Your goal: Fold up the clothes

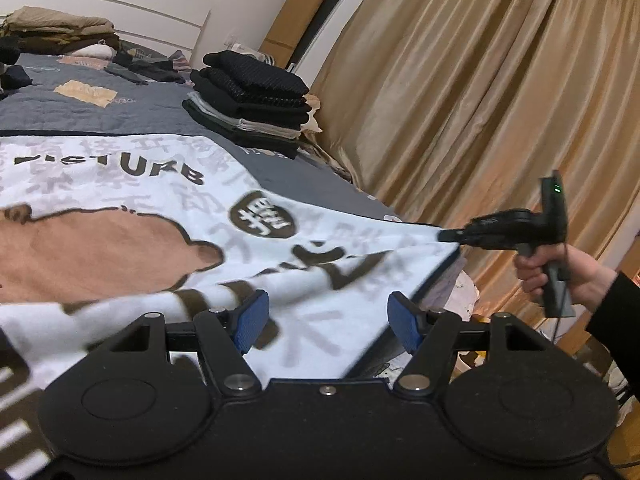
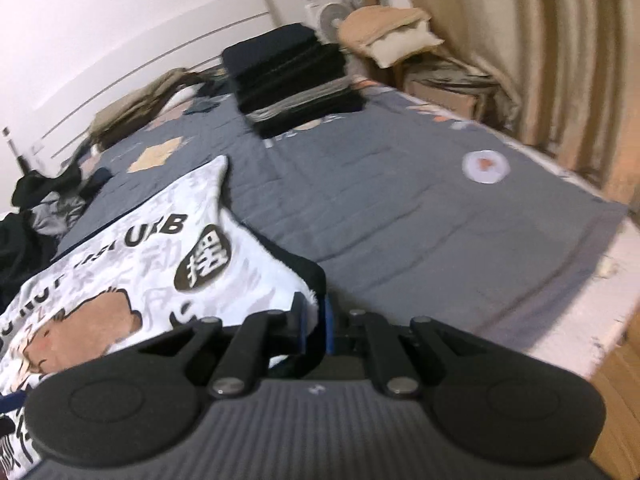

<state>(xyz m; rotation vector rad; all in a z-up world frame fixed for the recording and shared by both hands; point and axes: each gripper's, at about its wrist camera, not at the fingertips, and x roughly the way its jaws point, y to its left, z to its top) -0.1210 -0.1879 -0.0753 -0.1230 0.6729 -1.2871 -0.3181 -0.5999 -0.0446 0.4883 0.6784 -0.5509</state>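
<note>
We have the white printed shirt spread over the grey bed, its corner at 3 o'clock lifted taut. Our right gripper is pinched narrow on that corner; our left gripper hovers over the near hem at 6 o'clock, fingers wide, holding nothing. We judge a fold is in hand: next the left must close on the hem. Folded stacks sit at 12 o'clock.

We see a white printed garment with a brown animal graphic and "DISTURB" lettering, spread flat ahead of our left gripper, one corner lifted and pinched in our right gripper, fabric slightly taut.
</note>
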